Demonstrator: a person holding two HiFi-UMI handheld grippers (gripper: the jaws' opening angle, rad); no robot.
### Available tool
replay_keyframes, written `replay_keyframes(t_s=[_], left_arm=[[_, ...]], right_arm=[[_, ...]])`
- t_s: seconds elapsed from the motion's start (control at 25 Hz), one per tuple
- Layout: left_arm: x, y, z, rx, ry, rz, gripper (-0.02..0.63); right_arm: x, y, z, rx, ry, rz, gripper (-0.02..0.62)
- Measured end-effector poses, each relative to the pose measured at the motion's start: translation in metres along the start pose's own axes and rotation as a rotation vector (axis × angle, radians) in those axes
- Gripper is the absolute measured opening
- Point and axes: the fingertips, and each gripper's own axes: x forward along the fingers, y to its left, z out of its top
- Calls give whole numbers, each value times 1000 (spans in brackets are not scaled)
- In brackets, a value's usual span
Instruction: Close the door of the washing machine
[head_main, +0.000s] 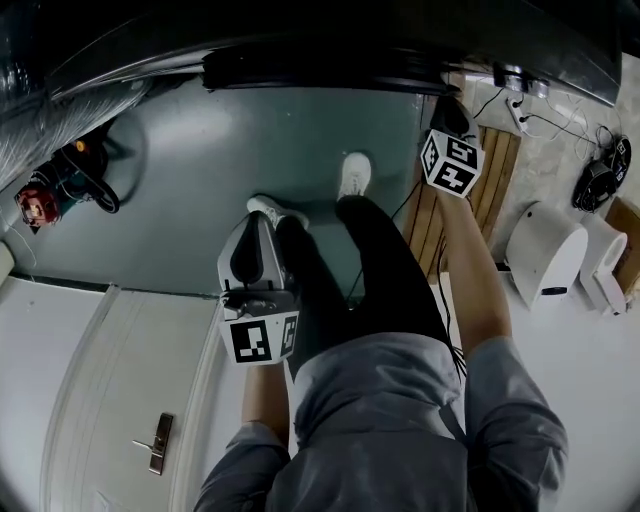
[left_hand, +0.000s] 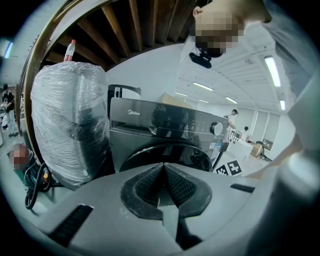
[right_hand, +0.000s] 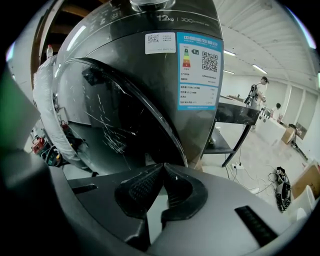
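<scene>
Door just beyond right claw

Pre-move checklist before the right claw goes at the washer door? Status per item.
1. Right claw shut, nothing between: ok.
2. Right claw tips close to the door rim: ok; contact cannot tell.
3. Door latched: cannot tell; its rim seems to stand off the front panel.
4. Left claw shut, empty, held back from the washing machine: ok.
5. Shoes out of the door's path: cannot tell.
</scene>
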Motion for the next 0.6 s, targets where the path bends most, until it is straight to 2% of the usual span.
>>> replay_keyframes(t_s=[0.6], left_arm=[[6,-4,9,-2,-14,2,-2]], right_arm=[[-2,3,-1,0,-1,5,0]])
